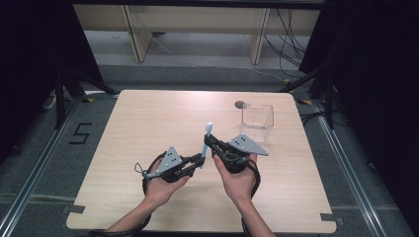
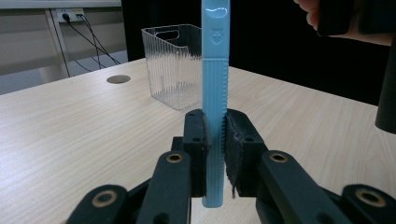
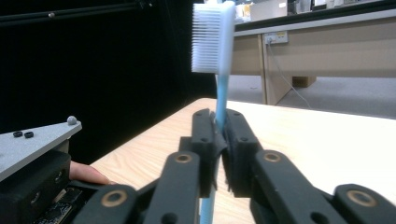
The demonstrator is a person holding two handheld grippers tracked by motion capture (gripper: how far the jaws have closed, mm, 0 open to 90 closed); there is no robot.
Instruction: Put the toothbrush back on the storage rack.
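A light blue toothbrush with white bristles stands nearly upright above the middle of the table, head up. My left gripper is shut on its lower handle; in the left gripper view the ribbed handle rises between the pressed pads of that gripper. My right gripper is shut higher up on the same brush. In the right gripper view the thin neck sits clamped in the right gripper, with the bristle head above. The two grippers are close together, each in a hand.
A clear ribbed plastic bin stands on the wooden table at the back right, also seen as the bin beyond the brush. A round cable hole lies behind it. Black curtains flank the table.
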